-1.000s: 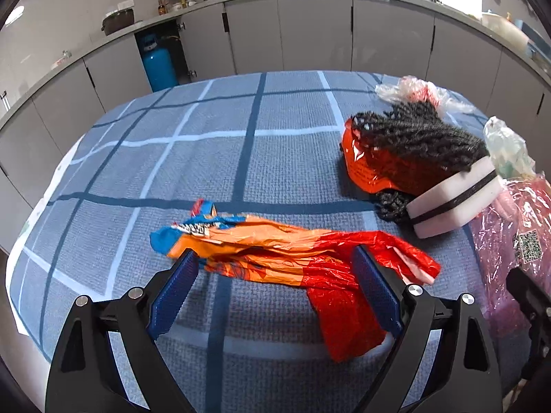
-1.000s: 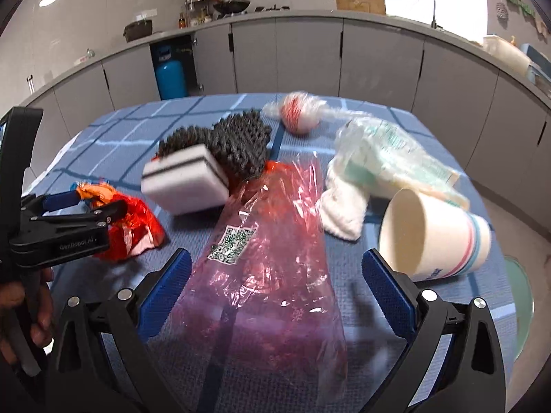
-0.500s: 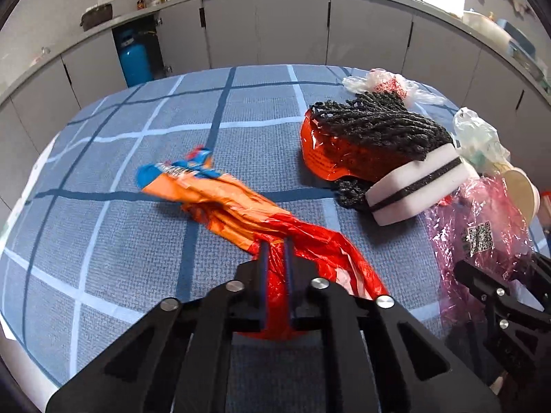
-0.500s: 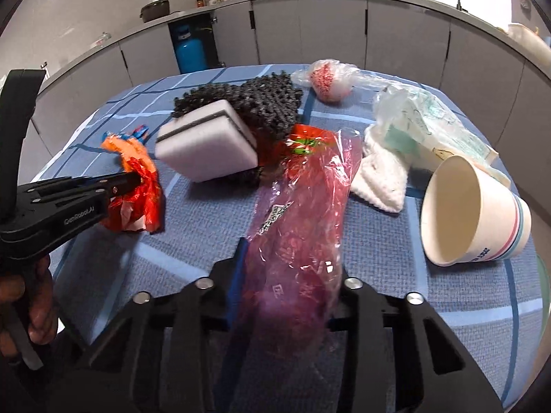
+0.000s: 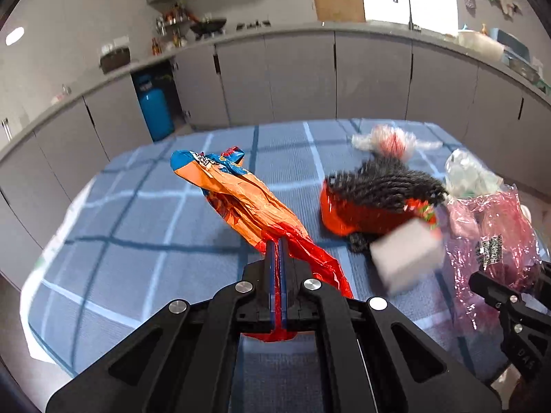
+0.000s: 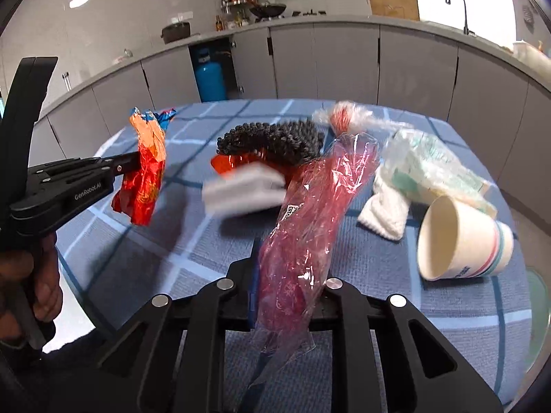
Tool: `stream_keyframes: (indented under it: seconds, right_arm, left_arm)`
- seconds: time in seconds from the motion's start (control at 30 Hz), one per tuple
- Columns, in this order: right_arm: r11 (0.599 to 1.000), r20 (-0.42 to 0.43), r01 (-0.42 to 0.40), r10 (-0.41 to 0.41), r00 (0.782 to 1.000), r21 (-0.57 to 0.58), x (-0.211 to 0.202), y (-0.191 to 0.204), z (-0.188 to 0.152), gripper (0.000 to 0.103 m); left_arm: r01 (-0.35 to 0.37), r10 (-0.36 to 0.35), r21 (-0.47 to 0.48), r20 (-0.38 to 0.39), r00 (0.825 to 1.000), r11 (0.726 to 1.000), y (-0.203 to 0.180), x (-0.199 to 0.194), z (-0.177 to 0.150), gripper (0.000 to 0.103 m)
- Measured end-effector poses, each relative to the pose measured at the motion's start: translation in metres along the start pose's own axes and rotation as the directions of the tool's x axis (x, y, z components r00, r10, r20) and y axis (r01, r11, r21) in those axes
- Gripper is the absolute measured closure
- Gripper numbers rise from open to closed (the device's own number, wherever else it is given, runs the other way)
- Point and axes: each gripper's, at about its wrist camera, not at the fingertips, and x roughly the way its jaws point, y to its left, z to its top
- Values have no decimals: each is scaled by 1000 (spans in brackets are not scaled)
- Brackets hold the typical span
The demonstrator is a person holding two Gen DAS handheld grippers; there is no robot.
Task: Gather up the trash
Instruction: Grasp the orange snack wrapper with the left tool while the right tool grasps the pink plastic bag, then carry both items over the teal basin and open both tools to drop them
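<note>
My left gripper [image 5: 277,251] is shut on an orange, red and blue snack wrapper [image 5: 241,199] and holds it lifted above the table; the wrapper also shows hanging from it in the right wrist view [image 6: 144,168]. My right gripper [image 6: 286,268] is shut on a crinkled pink-red clear plastic bag [image 6: 310,213], raised off the blue checked tablecloth [image 6: 206,251]; the bag also shows in the left wrist view [image 5: 492,237]. A white sponge block [image 6: 244,189] is blurred in mid-motion beside the bag.
On the table lie a black knitted cloth over a red wrapper [image 6: 275,144], a paper cup on its side [image 6: 461,241], a white cloth [image 6: 385,206], a clear bag with green print [image 6: 430,165] and a small knotted bag [image 6: 347,117]. Grey cabinets [image 5: 303,75] ring the room.
Both grippers closed on their items, then lifted them off the table. The white sponge has shifted and blurs as the pink bag rises.
</note>
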Motion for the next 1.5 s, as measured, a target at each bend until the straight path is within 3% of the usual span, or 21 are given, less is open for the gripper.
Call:
stream_keyframes:
  seconds: [0.13, 0.37, 0.6, 0.87, 1.07, 1.33, 1.43, 1.5]
  right_arm:
    - [1000, 46, 15, -16, 999, 12, -19, -8, 7, 83]
    - [995, 105, 74, -80, 991, 60, -47, -34, 12, 83]
    - [974, 150, 171, -193, 970, 147, -78, -86, 14, 83]
    - [909, 145, 312, -361, 921, 278, -118, -167, -6, 83]
    - [841, 102, 396, -460, 882, 368, -137, -221, -34, 83]
    - [753, 36, 486, -556, 830, 444, -147, -286, -77, 83]
    - [730, 7, 496, -565, 825, 470, -143, -308, -92, 83]
    - [718, -10, 505, -571, 821, 478, -140, -322, -100, 83]
  left_arm:
    - [7, -8, 27, 48, 999, 1000, -8, -15, 12, 100]
    - [91, -98, 92, 84, 992, 992, -46, -26, 29, 100]
    - [196, -229, 210, 145, 963, 958, -111, -43, 49, 100]
    - [298, -373, 350, 169, 912, 888, -201, -58, 63, 100]
    - [385, -483, 431, 144, 864, 816, -273, -66, 62, 100]
    - [510, -603, 478, 54, 796, 715, -353, -63, 48, 100]
    - [552, -640, 491, 14, 768, 674, -381, -58, 39, 100]
    - [559, -650, 505, 4, 760, 657, -390, -54, 34, 100]
